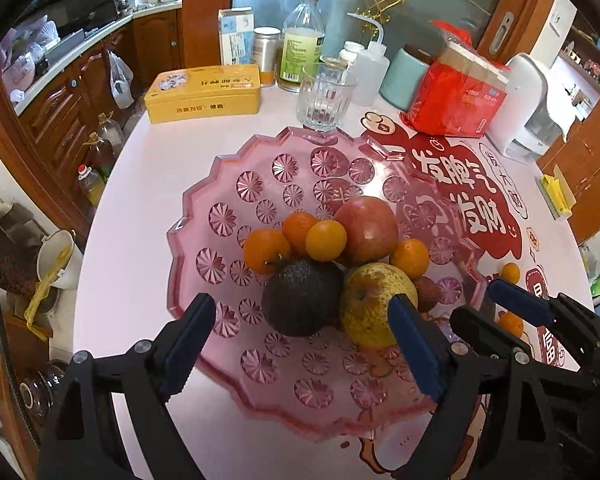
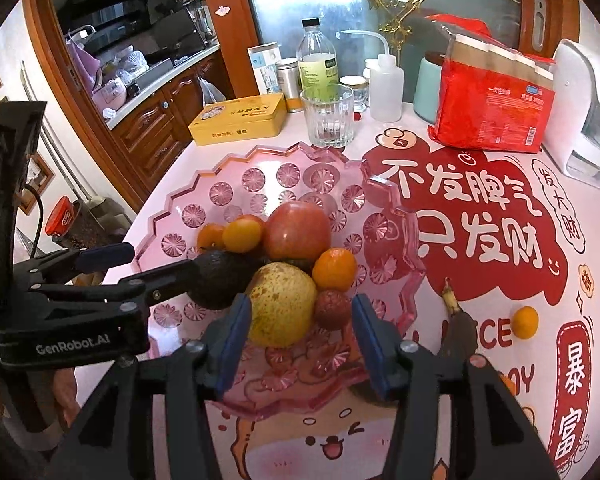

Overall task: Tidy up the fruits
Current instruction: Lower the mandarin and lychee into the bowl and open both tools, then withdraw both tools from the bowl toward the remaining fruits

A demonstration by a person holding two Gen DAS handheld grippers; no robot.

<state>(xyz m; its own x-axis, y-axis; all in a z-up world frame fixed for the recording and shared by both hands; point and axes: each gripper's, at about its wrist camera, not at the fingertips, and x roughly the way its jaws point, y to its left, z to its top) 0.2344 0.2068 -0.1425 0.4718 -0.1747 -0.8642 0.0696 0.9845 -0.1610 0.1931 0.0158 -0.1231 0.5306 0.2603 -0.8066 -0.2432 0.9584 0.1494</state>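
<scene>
Fruits [image 1: 332, 268], heaped mid-bowl: avocado, pear, apple, small oranges. Pink scalloped bowl [image 1: 220, 208] keeps bare floor around the heap out to its rim. Left gripper [image 1: 300, 340] spread wide above the near rim, empty; right gripper [image 2: 300, 340] parted, pinching nothing. One orange [image 2: 524, 322] lies outside on the printed tablecloth [image 2: 480, 200]; glass [image 2: 327, 116] and yellow tin [image 2: 240, 118] crowd the far edge.

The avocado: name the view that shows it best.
The left wrist view: the avocado sits whole and unblocked in the pink bowl. In the right wrist view the left gripper hides part of it.
</scene>
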